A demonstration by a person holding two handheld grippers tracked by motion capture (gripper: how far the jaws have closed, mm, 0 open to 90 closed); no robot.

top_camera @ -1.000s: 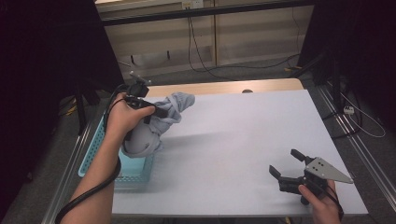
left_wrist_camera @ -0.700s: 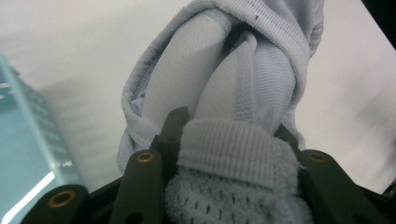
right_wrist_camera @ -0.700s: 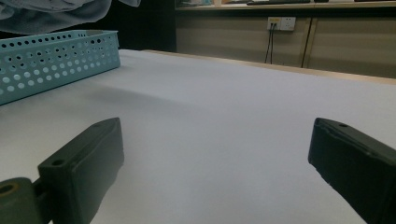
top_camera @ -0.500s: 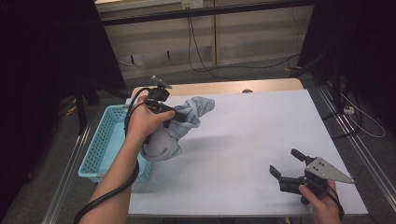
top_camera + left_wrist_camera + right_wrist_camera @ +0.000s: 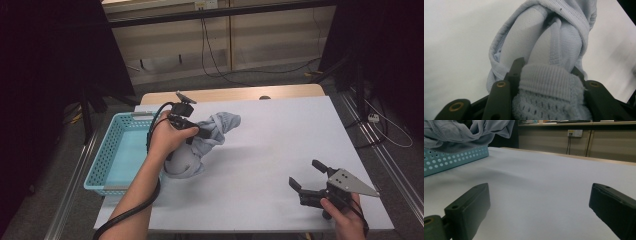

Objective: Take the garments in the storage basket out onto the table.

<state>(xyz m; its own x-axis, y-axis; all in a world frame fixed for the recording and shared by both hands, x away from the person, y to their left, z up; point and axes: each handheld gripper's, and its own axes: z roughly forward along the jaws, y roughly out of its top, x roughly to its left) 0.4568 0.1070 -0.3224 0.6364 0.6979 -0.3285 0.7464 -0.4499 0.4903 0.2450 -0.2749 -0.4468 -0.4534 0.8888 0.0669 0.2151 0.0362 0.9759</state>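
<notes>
High view: left gripper [image 5: 202, 134] fingers clamp the grey garment [image 5: 212, 131] at 9 o'clock on the worktop [image 5: 280, 145]; right gripper [image 5: 307, 180] at 5 o'clock gapes wide, holding nothing.

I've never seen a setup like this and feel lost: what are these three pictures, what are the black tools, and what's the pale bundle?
A person works at a white-covered table, holding a hand-operated two-jaw black gripper in each hand. The high view comes from a camera above the table; the other two come from cameras riding on each gripper, looking along its jaws. The left gripper is clamped on a pale blue-grey knitted garment, carried bunched just above the table beside a turquoise perforated plastic basket at the table's left edge. The right gripper rests low near the front right corner, jaws open, with nothing between them.
</notes>
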